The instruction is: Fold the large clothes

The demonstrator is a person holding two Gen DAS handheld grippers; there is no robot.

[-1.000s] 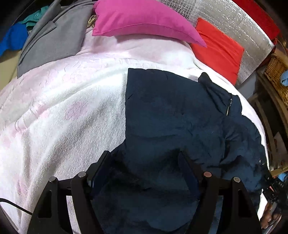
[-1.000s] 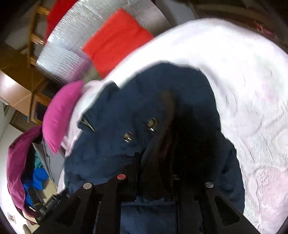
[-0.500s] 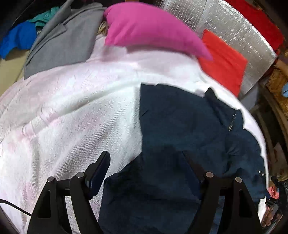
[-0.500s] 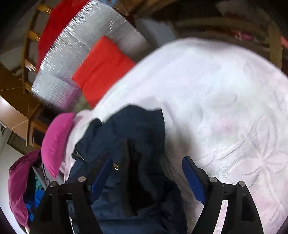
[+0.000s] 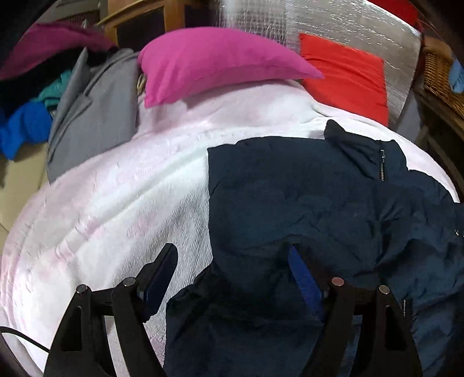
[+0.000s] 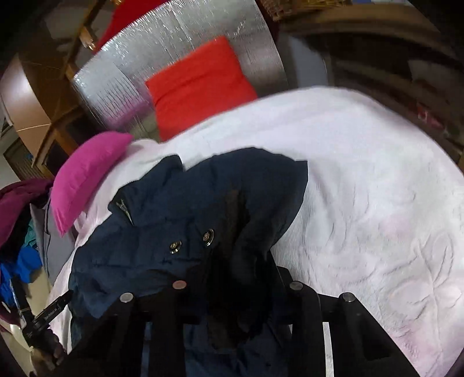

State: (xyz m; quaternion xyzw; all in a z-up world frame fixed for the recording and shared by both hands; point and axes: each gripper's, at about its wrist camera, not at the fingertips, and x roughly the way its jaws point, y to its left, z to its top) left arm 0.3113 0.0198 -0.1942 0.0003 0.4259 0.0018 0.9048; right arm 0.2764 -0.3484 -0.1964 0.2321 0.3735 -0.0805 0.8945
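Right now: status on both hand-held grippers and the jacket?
Left hand-held gripper open over navy jacket. Right hand-held gripper shut on jacket. Nothing in the way.

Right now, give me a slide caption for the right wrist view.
Right gripper shut on a navy jacket lying on a white blanket, pink pillow beyond.

Jacket [image 5: 304,203] lay on the bed [image 5: 116,208], toward its right side in the left wrist view. Two pillows [image 5: 214,61] [image 5: 345,75] sat behind the jacket at the bed's head, side by side. A foil panel [image 5: 333,26] stood behind them. A coat [image 5: 95,110] and a clothes heap [image 5: 26,127] lay left of the pillows, at the bed's edge
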